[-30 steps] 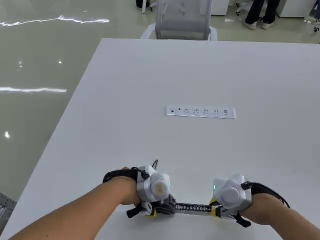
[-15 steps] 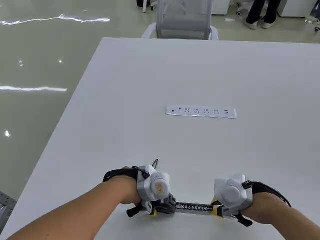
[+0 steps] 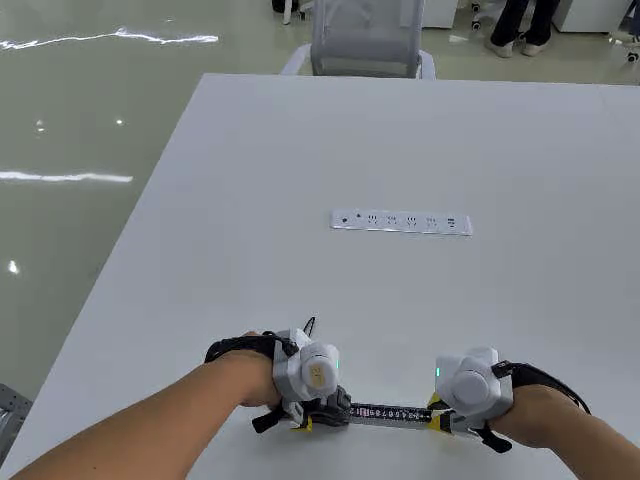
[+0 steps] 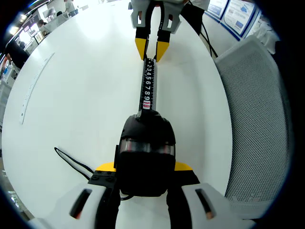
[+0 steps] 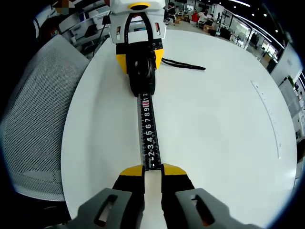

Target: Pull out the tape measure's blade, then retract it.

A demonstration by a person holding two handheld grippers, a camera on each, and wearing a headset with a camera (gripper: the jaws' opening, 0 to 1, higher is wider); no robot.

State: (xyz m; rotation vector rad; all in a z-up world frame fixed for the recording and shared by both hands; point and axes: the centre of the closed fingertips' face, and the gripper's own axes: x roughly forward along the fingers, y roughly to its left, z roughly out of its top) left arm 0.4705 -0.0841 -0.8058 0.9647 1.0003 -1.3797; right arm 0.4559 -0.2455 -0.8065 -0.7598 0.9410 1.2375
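At the near edge of the table (image 3: 400, 140), the left gripper (image 4: 145, 168) is clamped on the black body of the tape measure (image 4: 145, 143), pinning it flat so it cannot slide. From it the blade (image 5: 148, 129) runs rightward, straight and low over the tabletop, with a short numbered stretch showing. The right gripper (image 5: 152, 171) has its jaws pinched together on the blade's tip, holding it taut against the spring. By this, the pull-out looks only partly done.
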